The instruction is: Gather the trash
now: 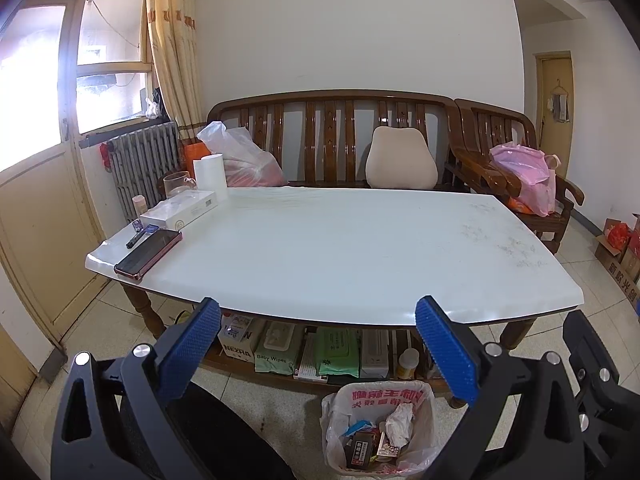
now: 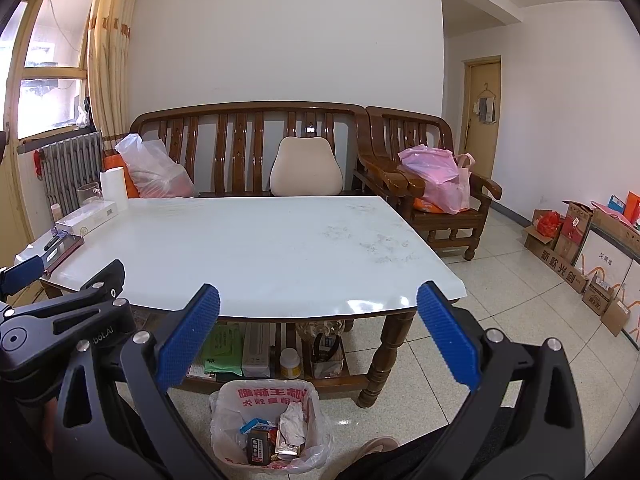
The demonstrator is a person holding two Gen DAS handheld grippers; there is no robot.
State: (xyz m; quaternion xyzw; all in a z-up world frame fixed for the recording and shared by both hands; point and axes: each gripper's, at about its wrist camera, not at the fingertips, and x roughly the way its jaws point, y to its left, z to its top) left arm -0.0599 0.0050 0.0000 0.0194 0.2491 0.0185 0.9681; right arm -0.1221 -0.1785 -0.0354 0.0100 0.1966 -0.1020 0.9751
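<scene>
Filling mid-frame, the white bench (image 1: 320,248) stood before a wooden sofa (image 1: 332,140); both grippers' jaws were spread, empty.

Right gripper (image 2: 318,336), jaws spread wide and empty, above lined trash bin (image 2: 266,426) at bottom centre; white table (image 2: 240,248) fills mid-frame.

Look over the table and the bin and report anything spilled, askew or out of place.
Nothing stands out. The table is bare apart from a phone, boxes and a paper roll grouped at one end, with faint smudges toward the other. The trash bin stands upright, trash inside its liner. Both grippers are open and empty.
</scene>
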